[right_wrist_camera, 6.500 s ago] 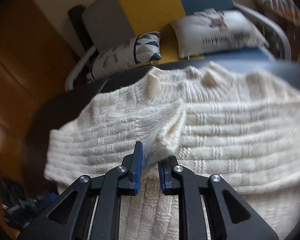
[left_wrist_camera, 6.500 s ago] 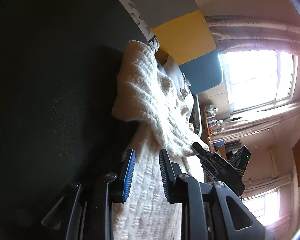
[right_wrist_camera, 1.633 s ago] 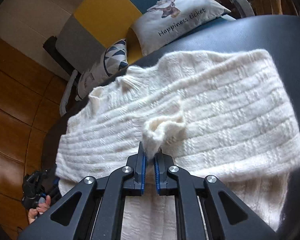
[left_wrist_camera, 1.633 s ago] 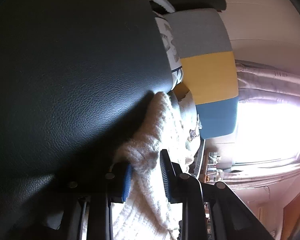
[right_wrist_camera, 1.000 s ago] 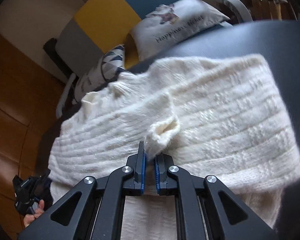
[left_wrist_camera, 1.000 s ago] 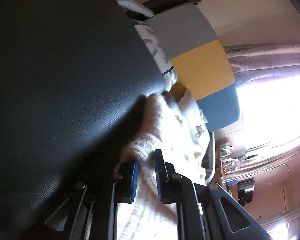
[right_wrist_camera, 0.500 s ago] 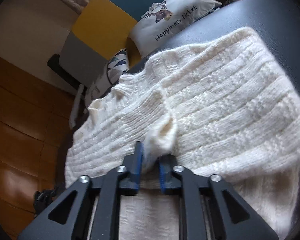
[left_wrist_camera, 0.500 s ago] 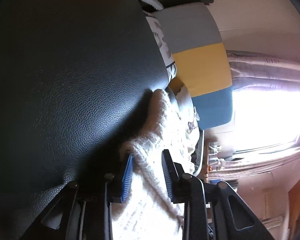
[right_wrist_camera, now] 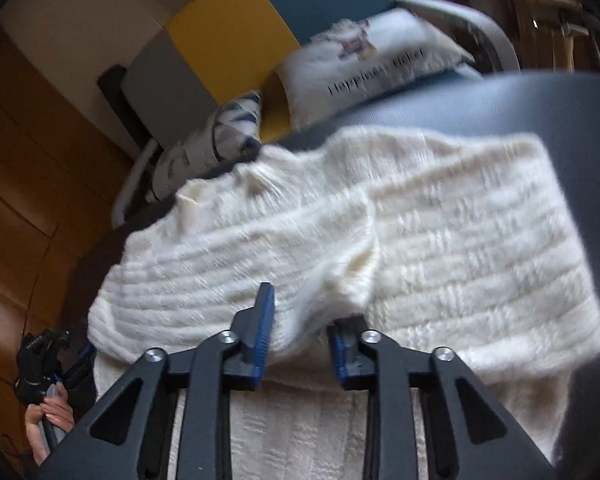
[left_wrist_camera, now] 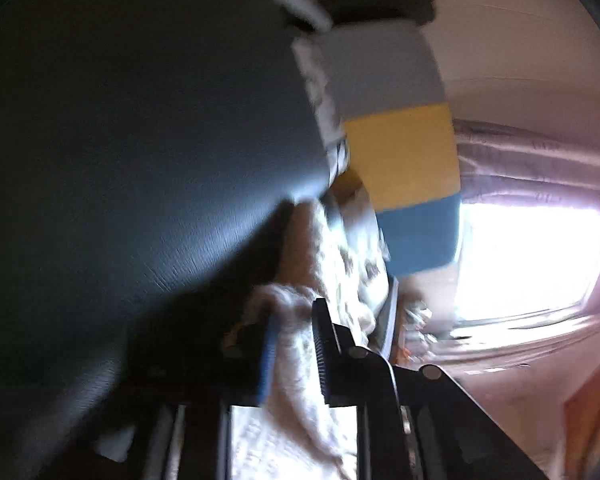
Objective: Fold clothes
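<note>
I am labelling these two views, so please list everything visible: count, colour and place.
sweater: one, cream knit, spread on the black table, one sleeve folded across it
table: one, black leather-look top
chair: one, grey, yellow and blue panels, behind the table
cushions: two, white with lettering, blue-and-white triangles, on the chair
window: one, bright, with curtains
left claw: one, black with blue pads, knit between its pads
right claw: one, open, sleeve cuff between its pads

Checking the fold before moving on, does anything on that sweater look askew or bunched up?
Yes. The sweater lies fairly flat on the dark table, but the sleeve cuff humps up mid-garment at the right gripper, and the stack's near edge lies slanted.
</note>
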`<state>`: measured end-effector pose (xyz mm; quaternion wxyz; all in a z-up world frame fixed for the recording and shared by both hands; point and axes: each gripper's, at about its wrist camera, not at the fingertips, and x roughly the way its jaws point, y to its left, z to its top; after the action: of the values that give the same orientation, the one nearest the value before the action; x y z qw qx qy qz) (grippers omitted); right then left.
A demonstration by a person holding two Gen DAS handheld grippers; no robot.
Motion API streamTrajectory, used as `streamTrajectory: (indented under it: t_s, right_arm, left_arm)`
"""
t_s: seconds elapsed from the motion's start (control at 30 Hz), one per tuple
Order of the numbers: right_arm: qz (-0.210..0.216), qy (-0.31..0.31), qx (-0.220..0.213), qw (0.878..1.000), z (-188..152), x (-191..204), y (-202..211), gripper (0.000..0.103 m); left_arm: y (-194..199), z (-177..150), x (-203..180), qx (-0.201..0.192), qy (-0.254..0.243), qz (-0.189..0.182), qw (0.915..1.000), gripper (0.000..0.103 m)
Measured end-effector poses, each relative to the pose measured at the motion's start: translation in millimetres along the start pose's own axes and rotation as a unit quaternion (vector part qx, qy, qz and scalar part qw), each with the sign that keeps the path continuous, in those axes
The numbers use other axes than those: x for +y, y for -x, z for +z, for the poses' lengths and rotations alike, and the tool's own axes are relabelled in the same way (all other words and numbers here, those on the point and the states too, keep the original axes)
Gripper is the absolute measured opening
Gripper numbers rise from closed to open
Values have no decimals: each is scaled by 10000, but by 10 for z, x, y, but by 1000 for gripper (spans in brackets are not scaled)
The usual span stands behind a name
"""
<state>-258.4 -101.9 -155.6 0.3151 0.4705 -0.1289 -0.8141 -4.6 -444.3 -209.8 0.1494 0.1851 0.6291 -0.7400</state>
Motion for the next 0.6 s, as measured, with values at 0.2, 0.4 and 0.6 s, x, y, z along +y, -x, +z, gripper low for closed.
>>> streamTrajectory:
  t_s: [0.2,0.4,0.6]
  right_arm:
    - [-75,-72,101,9999,-101,-164,-79,23]
    - [137,-354,68,9993,-87,-270,6,27]
    - [-530,97,-246,9982,-63,-220,277,34]
  left_arm:
    - [133,-96,91,-20,-438,503,9978,7]
    - [327,-15,231,347,-209,476,9980,24]
    - [503,232,-254,182,-1383,308,9897,27]
